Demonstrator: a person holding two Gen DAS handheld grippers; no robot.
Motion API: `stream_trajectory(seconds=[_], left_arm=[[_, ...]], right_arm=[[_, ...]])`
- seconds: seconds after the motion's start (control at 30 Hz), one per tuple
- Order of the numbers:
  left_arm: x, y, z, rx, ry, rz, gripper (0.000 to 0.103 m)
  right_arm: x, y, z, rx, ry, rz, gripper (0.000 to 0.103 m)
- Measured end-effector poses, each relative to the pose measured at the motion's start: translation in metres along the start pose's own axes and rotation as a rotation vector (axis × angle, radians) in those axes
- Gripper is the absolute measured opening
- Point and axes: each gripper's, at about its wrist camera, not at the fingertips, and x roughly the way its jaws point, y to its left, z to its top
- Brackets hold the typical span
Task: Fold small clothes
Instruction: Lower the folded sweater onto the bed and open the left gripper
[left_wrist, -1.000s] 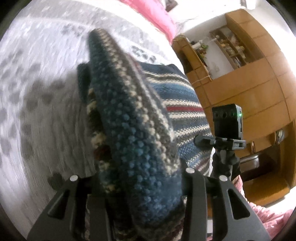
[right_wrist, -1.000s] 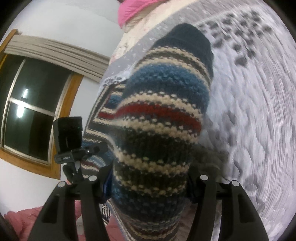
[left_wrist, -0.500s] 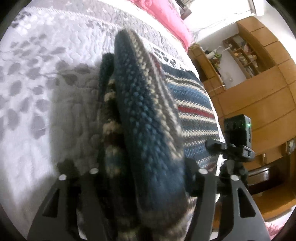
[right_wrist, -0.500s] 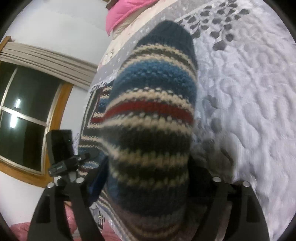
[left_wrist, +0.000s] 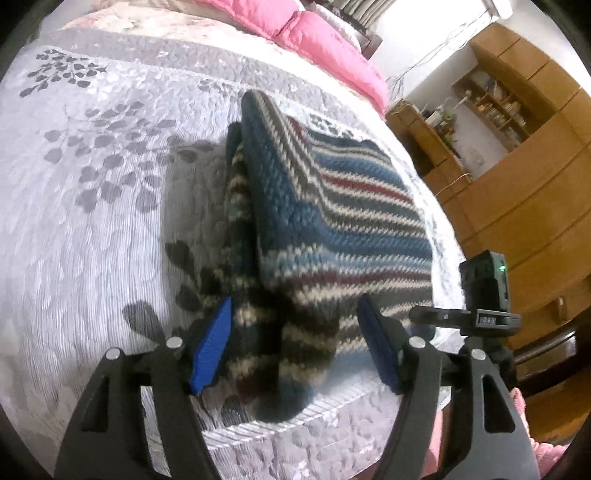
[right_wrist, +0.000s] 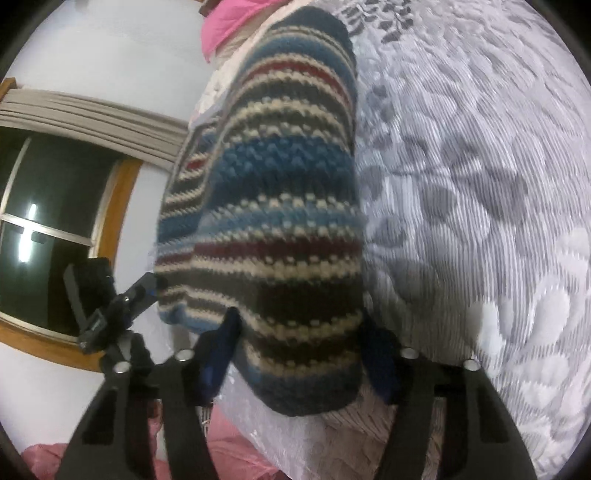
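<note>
Grey leaf-print quilted bed (left_wrist: 92, 240) carries the folded striped knit sweater (left_wrist: 332, 206) near its edge; left tool (left_wrist: 295, 343) and right tool (right_wrist: 301, 350) released, straddling it; fold appears laid, withdrawal next

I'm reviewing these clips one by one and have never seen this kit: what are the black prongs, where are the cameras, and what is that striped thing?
No robot here: a person holds a two-finger tool in each hand, each with a fisheye camera looking along its fingers. The left tool shows blue pads spread apart, open, with the folded striped knitted garment lying between them on the grey leaf-patterned bedspread. The right tool sits against the garment's other end; whether it grips is unclear. Beside the bed stands a small black camera on a tripod.
</note>
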Motion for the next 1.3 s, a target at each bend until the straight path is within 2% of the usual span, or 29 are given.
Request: stream_trajectory(seconds=[0.13,0.23,0.37,0.57,0.67,0.83,0.9,0.93,0.97,1.03,1.1,1.3], left_arm=[[0.005,-0.007,-0.006,0.04,0.004,0.08,0.067],[0.017,-0.004,-0.011,0.045,0.043,0.138,0.067],[0.024,0.008,-0.018,0.006,0.051,0.141,0.072],[0.022,0.012,-0.024,-0.017,0.038,0.135,0.074],[0.018,0.01,-0.028,-0.02,0.038,0.154,0.077],[0.006,-0.005,-0.042,-0.005,0.041,0.214,0.084],[0.0,-0.012,-0.046,-0.006,0.028,0.237,0.086],[-0.005,-0.016,-0.049,-0.011,0.021,0.25,0.087],[-0.007,-0.018,-0.049,-0.015,0.022,0.267,0.09],[-0.009,-0.024,-0.052,-0.012,0.038,0.337,0.091],[-0.012,-0.029,-0.055,-0.003,0.039,0.373,0.091],[-0.033,-0.042,-0.069,-0.023,0.021,0.409,0.091]], right_arm=[[-0.013,-0.001,-0.003,0.009,-0.03,0.011,0.04],[-0.018,-0.001,-0.009,-0.007,-0.034,-0.031,0.039],[-0.011,0.0,-0.014,-0.026,-0.041,-0.093,0.042],[-0.007,-0.005,-0.024,-0.018,-0.061,-0.115,0.049],[-0.007,0.003,-0.028,-0.029,-0.074,-0.147,0.058],[-0.013,0.027,-0.04,-0.09,-0.118,-0.293,0.084],[-0.017,0.039,-0.046,-0.128,-0.146,-0.345,0.088],[-0.02,0.046,-0.051,-0.142,-0.162,-0.381,0.095],[-0.022,0.052,-0.054,-0.149,-0.176,-0.41,0.098],[-0.028,0.061,-0.061,-0.165,-0.203,-0.446,0.099],[-0.032,0.07,-0.07,-0.167,-0.218,-0.478,0.099],[-0.037,0.086,-0.085,-0.191,-0.248,-0.554,0.099]])
